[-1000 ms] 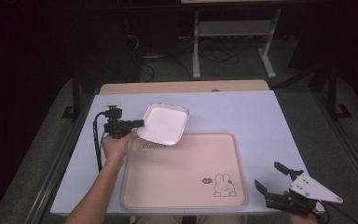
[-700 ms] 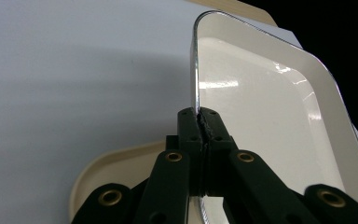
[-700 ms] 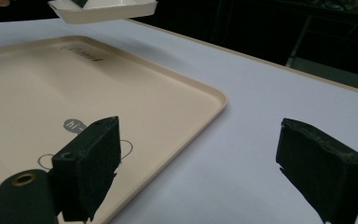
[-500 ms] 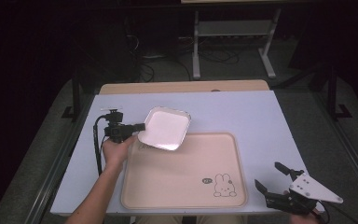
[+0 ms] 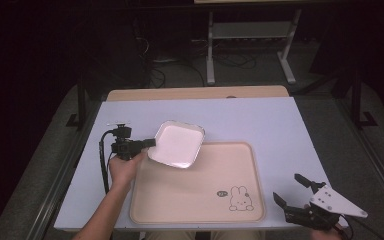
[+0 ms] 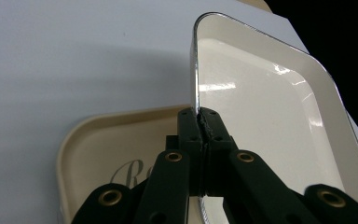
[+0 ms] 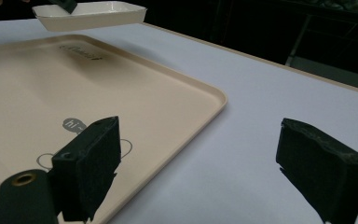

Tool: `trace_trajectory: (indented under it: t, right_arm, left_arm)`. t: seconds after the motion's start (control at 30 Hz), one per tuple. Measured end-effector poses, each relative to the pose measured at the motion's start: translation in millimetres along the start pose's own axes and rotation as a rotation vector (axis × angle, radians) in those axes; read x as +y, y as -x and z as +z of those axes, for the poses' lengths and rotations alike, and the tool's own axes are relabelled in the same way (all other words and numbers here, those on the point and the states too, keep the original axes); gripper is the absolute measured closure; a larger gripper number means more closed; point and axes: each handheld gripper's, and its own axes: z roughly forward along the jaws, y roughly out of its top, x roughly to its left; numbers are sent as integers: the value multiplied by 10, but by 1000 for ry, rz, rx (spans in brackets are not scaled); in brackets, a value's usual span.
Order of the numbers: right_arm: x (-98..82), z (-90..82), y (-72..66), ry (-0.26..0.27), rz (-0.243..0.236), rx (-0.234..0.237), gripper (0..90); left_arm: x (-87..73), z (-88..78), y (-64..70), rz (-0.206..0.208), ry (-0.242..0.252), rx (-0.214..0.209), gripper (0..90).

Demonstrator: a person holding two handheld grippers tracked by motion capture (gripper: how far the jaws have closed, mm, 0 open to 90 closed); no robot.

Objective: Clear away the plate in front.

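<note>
The beige tray (image 5: 195, 200) lies bare across its floor, open to approach from above, except at its far left corner, where a white square dish (image 5: 176, 144) hangs tilted over the rim. The white surface (image 5: 270, 125) beyond and right of the tray is unobstructed.

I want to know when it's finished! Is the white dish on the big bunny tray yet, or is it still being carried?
Done: the left gripper has pinched the white dish by its rim, jaws shut on it. In hand: the dish hangs in the air over the far left corner of the bunny tray, not resting on it. Left, probably: setting it down and letting go. The right gripper waits open beside the tray.
</note>
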Motion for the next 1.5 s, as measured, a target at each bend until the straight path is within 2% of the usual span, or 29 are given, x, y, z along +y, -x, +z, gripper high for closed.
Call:
trace_trajectory:
  t: [0.43,0.77,1.03,1.37,1.5]
  right_arm:
    - [0,-2,-3,1,-1,1,130]
    - [5,1,-11,-1,-7,4,129]
    - [7,1,-12,0,-10,8,130]
    - [13,10,-26,-1,-18,22,129]
    - [14,10,-25,0,-19,24,130]
  left_arm:
    - [-134,-23,65,-10,-10,0,888]
    - [-276,33,182,4,-22,-2,888]
    - [-406,67,246,18,-55,9,888]
    - [-598,135,281,8,-95,22,888]
    - [-641,146,310,10,-97,22,888]
